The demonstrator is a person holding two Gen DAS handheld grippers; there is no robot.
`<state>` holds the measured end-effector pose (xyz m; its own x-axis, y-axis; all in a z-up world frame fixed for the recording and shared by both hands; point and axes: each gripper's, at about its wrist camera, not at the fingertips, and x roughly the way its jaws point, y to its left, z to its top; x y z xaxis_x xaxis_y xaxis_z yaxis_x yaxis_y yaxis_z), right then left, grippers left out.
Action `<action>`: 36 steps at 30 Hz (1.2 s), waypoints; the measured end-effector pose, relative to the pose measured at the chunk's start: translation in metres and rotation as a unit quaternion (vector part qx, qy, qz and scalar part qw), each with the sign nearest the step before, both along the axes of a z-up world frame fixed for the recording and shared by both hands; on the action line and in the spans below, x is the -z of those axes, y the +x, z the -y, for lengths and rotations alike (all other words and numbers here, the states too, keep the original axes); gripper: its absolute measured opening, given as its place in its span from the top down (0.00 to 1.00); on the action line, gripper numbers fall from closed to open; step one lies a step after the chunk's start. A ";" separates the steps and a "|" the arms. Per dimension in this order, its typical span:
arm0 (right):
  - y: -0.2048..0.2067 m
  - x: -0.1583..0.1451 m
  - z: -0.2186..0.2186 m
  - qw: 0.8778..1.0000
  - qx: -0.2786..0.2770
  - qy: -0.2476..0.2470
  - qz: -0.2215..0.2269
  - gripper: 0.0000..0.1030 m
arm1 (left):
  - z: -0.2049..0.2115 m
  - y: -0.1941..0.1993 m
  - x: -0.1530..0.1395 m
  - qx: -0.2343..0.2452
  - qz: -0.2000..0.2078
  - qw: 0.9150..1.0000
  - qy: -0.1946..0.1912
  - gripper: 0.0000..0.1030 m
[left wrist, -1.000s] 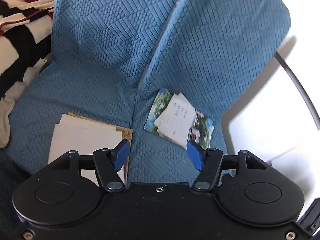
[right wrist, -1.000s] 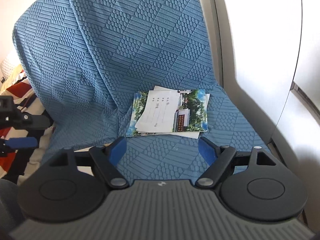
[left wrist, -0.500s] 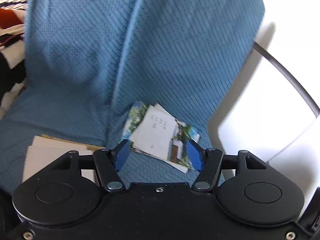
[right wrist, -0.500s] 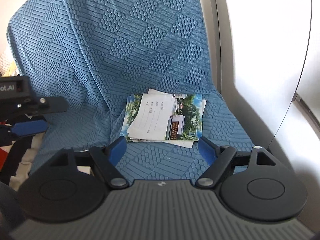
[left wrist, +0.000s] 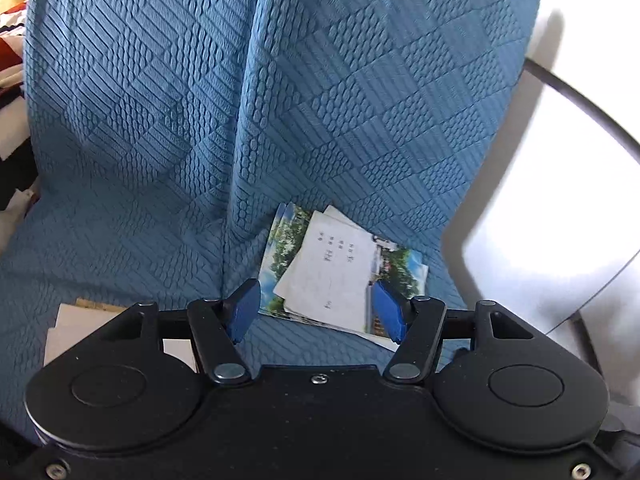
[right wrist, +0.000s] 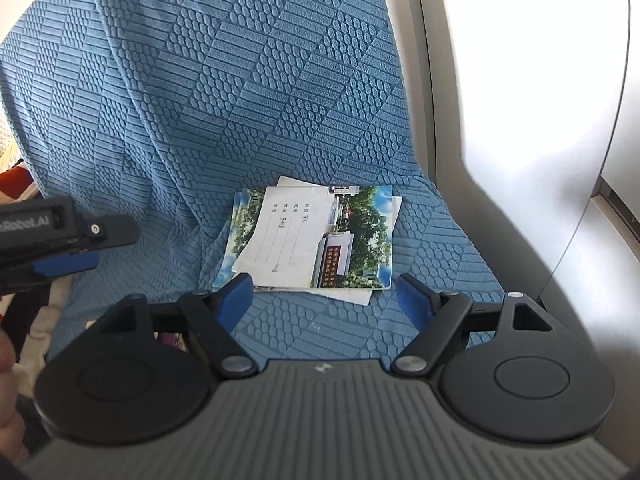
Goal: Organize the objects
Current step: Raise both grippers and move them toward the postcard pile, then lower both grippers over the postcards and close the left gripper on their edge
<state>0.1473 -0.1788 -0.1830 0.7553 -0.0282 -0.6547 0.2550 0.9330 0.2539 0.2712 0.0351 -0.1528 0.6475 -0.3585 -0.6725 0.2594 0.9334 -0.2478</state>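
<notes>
2 claws, left claw [left wrist: 316, 308] and right claw [right wrist: 324, 300], gape empty above the cards [right wrist: 312, 236].

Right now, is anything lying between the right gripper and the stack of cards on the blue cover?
Nothing visible does. Only bare blue cover lies between the open right gripper and the stack of cards. The left gripper is off to the side.

A blue quilted seat cover [right wrist: 280, 100] carries a loose stack of postcards [right wrist: 312, 236].
</notes>
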 end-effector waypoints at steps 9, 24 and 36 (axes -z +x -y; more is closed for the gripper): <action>0.026 0.032 0.023 1.000 0.013 0.026 -0.012 0.22 | -0.027 0.061 0.074 -0.028 -0.087 0.993 -0.073 0.45; 0.081 0.079 0.054 0.998 0.019 0.042 -0.042 0.43 | -0.013 0.098 0.150 -0.009 -0.150 0.980 -0.131 0.72; 0.103 0.105 0.053 0.997 -0.001 0.042 -0.065 0.56 | -0.009 0.112 0.171 -0.012 -0.157 0.977 -0.145 0.73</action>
<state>0.2501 -0.2319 -0.2881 0.6635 0.0332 -0.7475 0.2889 0.9102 0.2968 0.3828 0.0443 -0.3241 0.4363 -0.5500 -0.7122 0.1071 0.8176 -0.5658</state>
